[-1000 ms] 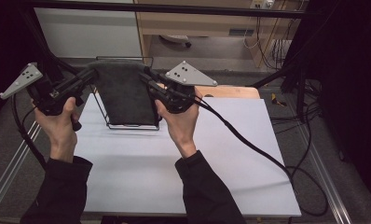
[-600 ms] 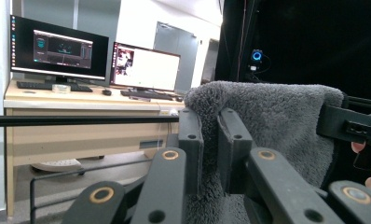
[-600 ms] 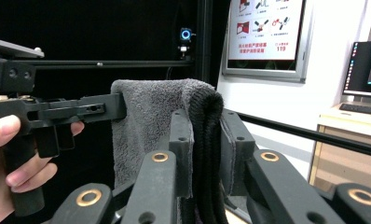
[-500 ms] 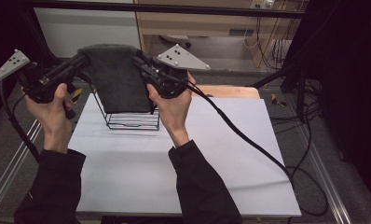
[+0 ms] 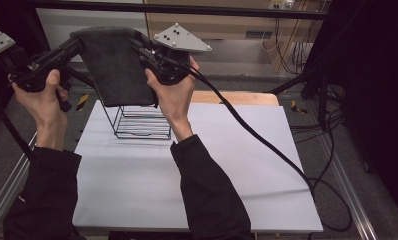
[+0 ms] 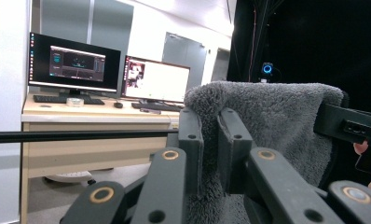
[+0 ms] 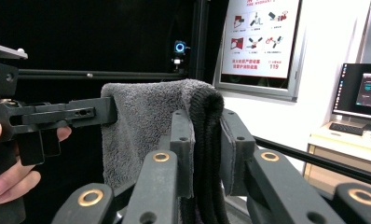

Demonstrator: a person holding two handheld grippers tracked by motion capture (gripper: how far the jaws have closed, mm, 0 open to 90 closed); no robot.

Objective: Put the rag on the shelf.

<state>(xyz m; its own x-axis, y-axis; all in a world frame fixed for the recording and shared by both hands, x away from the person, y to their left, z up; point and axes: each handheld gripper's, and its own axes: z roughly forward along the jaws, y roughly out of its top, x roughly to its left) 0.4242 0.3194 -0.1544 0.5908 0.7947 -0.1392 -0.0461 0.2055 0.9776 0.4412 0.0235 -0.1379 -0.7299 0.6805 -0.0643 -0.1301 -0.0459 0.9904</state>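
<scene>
A dark grey towel [image 5: 114, 65] hangs folded in the air above a black wire rack [image 5: 139, 122]. My left gripper [image 5: 77, 45] is shut on the towel's left top corner. My right gripper [image 5: 139, 45] is shut on its right top corner. In the left gripper view the fuzzy towel [image 6: 267, 121] is pinched between my jaws, with the other gripper [image 6: 349, 126] holding its far edge. In the right gripper view the towel's thick folded edge [image 7: 204, 140] sits between my jaws and the other gripper [image 7: 62, 114] clamps the far corner.
The wire rack stands at the back left of the white table [image 5: 237, 165]. A wooden board [image 5: 237, 97] lies behind the table. The right gripper's cable [image 5: 267, 145] trails across the table to the right. Desks with monitors [image 6: 74, 63] stand beyond.
Both grippers have lifted the towel up off the wire rack, and the rack's top now shows below the towel's hanging edge.
</scene>
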